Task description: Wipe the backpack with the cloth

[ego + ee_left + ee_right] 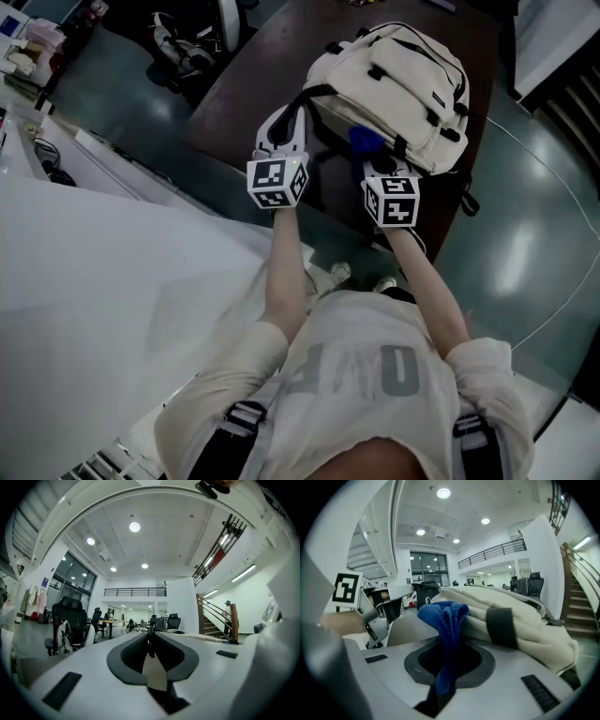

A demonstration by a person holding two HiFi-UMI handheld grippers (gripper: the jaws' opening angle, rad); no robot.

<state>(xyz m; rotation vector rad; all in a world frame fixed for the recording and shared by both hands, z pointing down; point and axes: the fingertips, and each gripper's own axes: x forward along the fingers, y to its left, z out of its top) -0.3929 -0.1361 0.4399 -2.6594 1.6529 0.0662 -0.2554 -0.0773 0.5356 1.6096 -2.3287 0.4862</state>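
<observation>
1. Cloth [444, 616] sits pinched between the jaws of the right gripper [449, 654], touching the backpack [403, 84] at its near edge.
2. The jaws of the left gripper [151, 644] press together on what looks like a dark strap [306, 97].
3. Wiping looks barely begun.

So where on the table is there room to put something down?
The bare table left of the backpack has the most room. The near edge is crowded: the left gripper on a strap, the right gripper with the cloth.
</observation>
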